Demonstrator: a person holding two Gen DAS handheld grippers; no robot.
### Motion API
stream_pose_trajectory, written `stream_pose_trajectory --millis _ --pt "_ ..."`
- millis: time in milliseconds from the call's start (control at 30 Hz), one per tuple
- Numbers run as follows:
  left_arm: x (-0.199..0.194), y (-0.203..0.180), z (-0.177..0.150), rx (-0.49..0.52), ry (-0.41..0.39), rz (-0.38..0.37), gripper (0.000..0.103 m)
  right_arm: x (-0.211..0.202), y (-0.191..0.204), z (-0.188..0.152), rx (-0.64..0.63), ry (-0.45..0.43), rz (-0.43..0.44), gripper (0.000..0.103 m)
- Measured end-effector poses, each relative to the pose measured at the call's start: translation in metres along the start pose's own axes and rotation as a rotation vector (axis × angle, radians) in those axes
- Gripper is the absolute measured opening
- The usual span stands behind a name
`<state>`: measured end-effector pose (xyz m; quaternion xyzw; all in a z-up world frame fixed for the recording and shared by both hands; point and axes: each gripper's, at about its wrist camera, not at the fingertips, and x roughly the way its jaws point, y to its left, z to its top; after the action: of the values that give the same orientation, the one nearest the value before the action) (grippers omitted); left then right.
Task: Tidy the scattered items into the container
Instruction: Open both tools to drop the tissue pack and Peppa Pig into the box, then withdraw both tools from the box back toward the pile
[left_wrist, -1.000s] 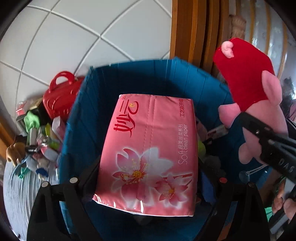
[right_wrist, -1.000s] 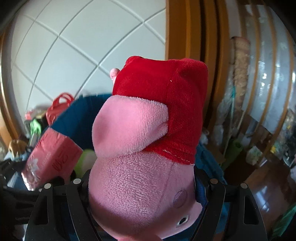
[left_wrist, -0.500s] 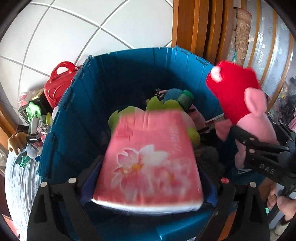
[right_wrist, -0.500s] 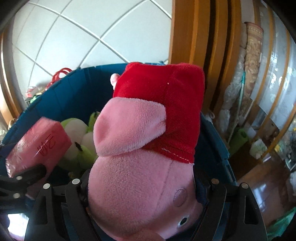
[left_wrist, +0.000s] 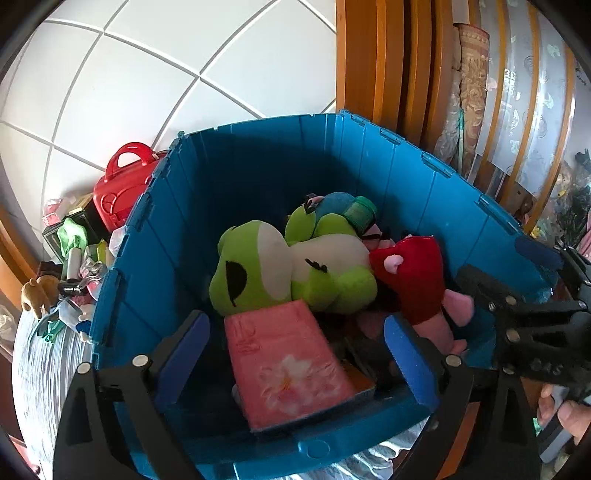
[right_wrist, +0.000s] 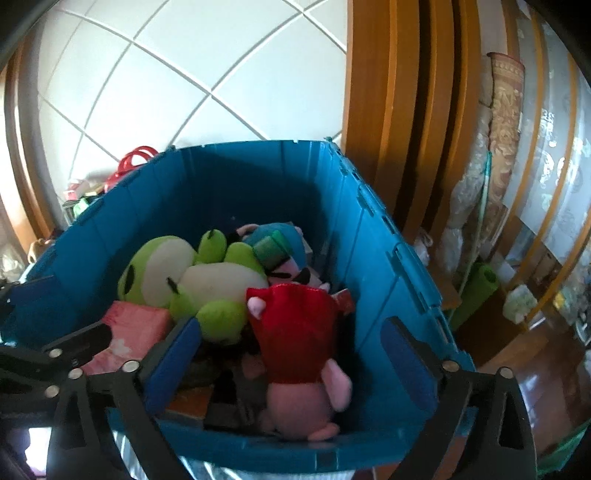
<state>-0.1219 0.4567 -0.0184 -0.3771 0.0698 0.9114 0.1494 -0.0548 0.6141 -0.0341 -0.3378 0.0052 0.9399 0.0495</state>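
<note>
Both tongs hang over the near rim of the blue storage crate (left_wrist: 266, 158), each spread wide with nothing between its blue pads. The left tongs (left_wrist: 295, 354) frame the pink tissue pack (left_wrist: 284, 365) at the lower centre of the left wrist view; the pack lies tilted inside the crate, its far end propped against the green frog plush (left_wrist: 280, 273). It looks slightly blurred, so I cannot tell whether it has settled.

The right tongs (right_wrist: 291, 365) frame the pink pig plush in a red dress (right_wrist: 299, 354) at the lower centre of the right wrist view. The pig lies head toward the camera against the crate's near wall, its dress touching the frog's foot. Judging by the wide spread of both pairs, the two items have been let go so that they drop among the toys already there, which include a green-capped item (left_wrist: 362, 212) on a blue plush toward the far side.

More clutter sits outside at the left edge of the left wrist view: a red toy case (left_wrist: 122, 184), a small brown plush (left_wrist: 37, 295) and mixed small items between them. I judge the tidying is unfinished, and those come next.
</note>
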Motion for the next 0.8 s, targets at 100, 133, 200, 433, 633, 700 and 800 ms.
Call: stream_pose_trajectory --millis 100,133,200,433,633,700,800 --pt "-0.006 0.0 -0.003 -0.006 -0.014 0.002 0.097 -0.008 0.002 -0.004 -0.003 -0.008 0.008 0.103" --pt "-0.008 0.0 -0.004 -0.011 -0.019 0.002 0.097 -0.011 0.003 -0.005 -0.005 -0.01 0.011 0.103" --pt "-0.013 0.001 -0.006 -0.02 -0.034 0.005 0.097 -0.017 0.003 -0.007 -0.005 -0.018 0.014 0.103" --pt "-0.036 0.005 -0.013 -0.057 -0.089 0.023 0.097 -0.045 0.006 -0.011 -0.001 -0.075 0.043 0.103" --pt "-0.061 0.012 -0.016 -0.093 -0.17 0.057 0.097 -0.061 0.014 -0.011 -0.018 -0.118 0.089 0.103" --pt "-0.068 0.016 -0.017 -0.103 -0.19 0.074 0.097 -0.063 0.017 -0.01 -0.022 -0.131 0.104 0.103" --pt "-0.08 0.026 -0.021 -0.115 -0.233 0.104 0.097 -0.065 0.024 -0.008 -0.025 -0.151 0.137 0.103"
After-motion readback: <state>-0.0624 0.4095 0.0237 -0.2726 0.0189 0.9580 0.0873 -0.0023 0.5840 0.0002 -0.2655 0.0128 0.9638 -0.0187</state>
